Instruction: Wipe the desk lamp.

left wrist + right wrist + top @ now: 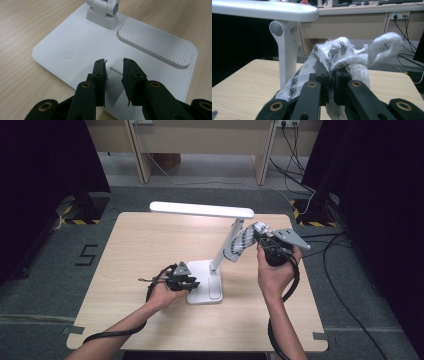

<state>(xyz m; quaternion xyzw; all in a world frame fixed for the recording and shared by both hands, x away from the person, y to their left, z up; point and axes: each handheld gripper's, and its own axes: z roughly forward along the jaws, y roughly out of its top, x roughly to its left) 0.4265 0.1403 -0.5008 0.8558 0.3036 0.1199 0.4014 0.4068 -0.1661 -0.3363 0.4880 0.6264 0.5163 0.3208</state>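
A white desk lamp stands on the table, with its flat base (205, 282) near the middle, its arm (226, 241) slanting up to the right and its long head (202, 209) level above. My left gripper (187, 283) rests at the left edge of the base (75, 42), jaws open just short of the power symbol (68, 54). My right gripper (260, 239) is held up beside the lamp arm (285, 57), shut on a white and grey patterned cloth (337, 53). The cloth (243, 241) hangs against the arm.
The lamp base carries a ribbed pad (155, 45) to the right of the hinge (106, 7). The light wooden table (135, 250) has bare room left of the lamp. Cables (300, 180) and dark stands lie on the floor behind and to the right.
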